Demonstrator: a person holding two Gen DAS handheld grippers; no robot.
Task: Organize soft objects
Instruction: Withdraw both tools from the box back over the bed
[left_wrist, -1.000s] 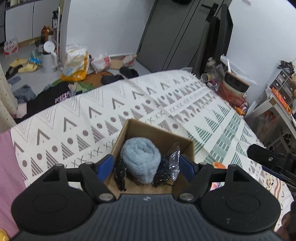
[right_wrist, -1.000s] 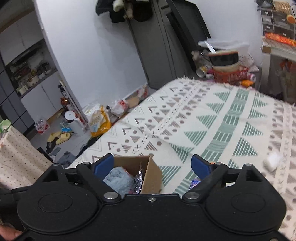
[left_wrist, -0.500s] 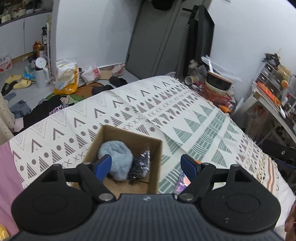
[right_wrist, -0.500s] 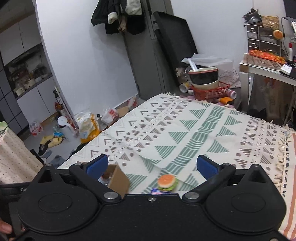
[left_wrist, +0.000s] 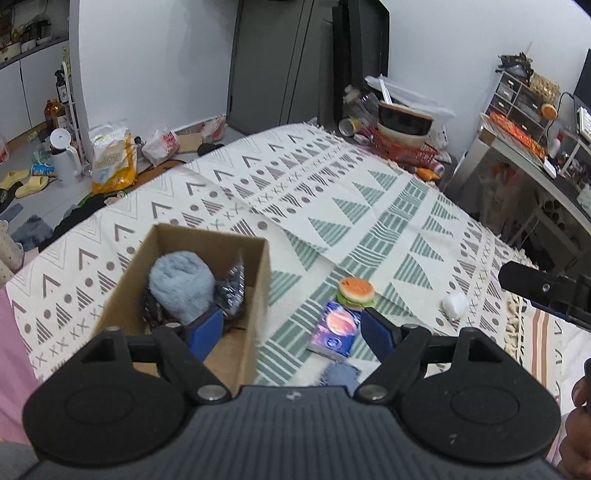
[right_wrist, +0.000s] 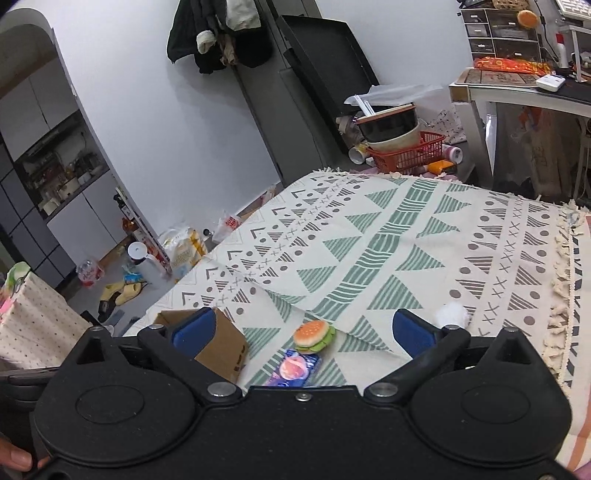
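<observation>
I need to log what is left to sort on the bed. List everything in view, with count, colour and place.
cardboard box: 1, brown, left on the patterned blanket
fluffy roll: 1, light blue, inside the box
foil wrapper: 1, dark and shiny, inside the box beside the roll
burger toy: 1, orange and green, on the blanket right of the box
small packet: 1, blue and pink, just nearer than the burger
denim patch: 1, blue, nearest the camera
cotton ball: 1, white, far right
left tool: open, empty
right tool: open, empty
</observation>
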